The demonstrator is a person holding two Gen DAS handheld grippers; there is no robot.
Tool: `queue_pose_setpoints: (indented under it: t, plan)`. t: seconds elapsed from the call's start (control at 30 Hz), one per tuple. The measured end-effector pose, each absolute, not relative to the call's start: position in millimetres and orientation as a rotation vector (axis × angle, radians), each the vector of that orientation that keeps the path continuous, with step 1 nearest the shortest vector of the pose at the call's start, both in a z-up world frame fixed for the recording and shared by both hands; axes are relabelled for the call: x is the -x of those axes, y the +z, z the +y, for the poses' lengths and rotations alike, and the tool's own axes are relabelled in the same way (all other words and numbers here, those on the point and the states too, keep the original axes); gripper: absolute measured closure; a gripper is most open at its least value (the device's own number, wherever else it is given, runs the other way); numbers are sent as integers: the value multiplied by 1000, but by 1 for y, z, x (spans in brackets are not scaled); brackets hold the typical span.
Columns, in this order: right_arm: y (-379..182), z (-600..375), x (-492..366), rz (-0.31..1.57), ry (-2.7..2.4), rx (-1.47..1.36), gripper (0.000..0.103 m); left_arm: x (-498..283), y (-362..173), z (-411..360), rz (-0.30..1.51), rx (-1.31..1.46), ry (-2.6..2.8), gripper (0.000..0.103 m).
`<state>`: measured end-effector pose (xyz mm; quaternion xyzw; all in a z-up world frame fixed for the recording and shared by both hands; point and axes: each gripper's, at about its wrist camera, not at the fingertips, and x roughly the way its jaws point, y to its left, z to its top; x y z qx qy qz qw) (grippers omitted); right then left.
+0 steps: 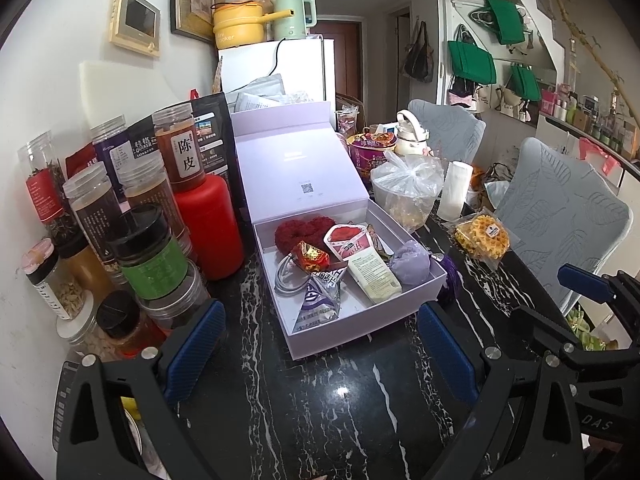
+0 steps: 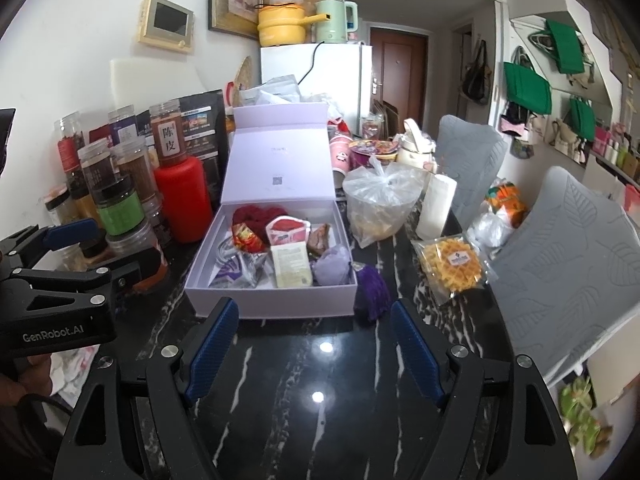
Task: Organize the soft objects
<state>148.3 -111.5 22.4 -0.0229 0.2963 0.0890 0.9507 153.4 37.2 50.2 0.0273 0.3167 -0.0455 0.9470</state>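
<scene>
A lilac gift box is seen open on the black marble table, its hinged lid stood up at the far side. The box lies just beyond the fingertips of both grippers, apart from them. In the left wrist view its long axis runs from near to far and slants a little to the left; in the right wrist view its near wall faces the camera squarely.

Inside the box soft things are packed closely: a dark red fluffy piece at the far left, a red-and-white packet near the middle, a shiny red-and-gold wrapper, a silver-and-purple triangular pouch at the near left, a pale cream flat pack lying lengthwise from near to far, and a lavender fluffy ball at the right wall. A dark purple tassel lies on the table just outside the box's near right corner.

The left gripper is held with its blue-padded fingers spread wide, nothing between them but table. The right gripper is likewise held wide apart and empty, the near wall of the box framed between its pads.

A packet of waffles lies to the right, well apart from the box.
</scene>
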Motion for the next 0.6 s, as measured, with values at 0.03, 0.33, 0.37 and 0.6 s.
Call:
queue_pose_setpoints:
  t: [0.03,0.33,0.37,0.6]
  plan:
    - [21,-112,-148,605,178,49,23,-154,50,37,647,-59,-91,4]
    - [21,-111,-151,609,178,52,22,-158,46,40,669,-47,-95,4]
    - [21,-111,-151,610,178,52,22,-158,46,40,668,-48,-95,4]
    - [18,-111,-152,616,174,54,22,-159,43,40,675,-47,-105,4]
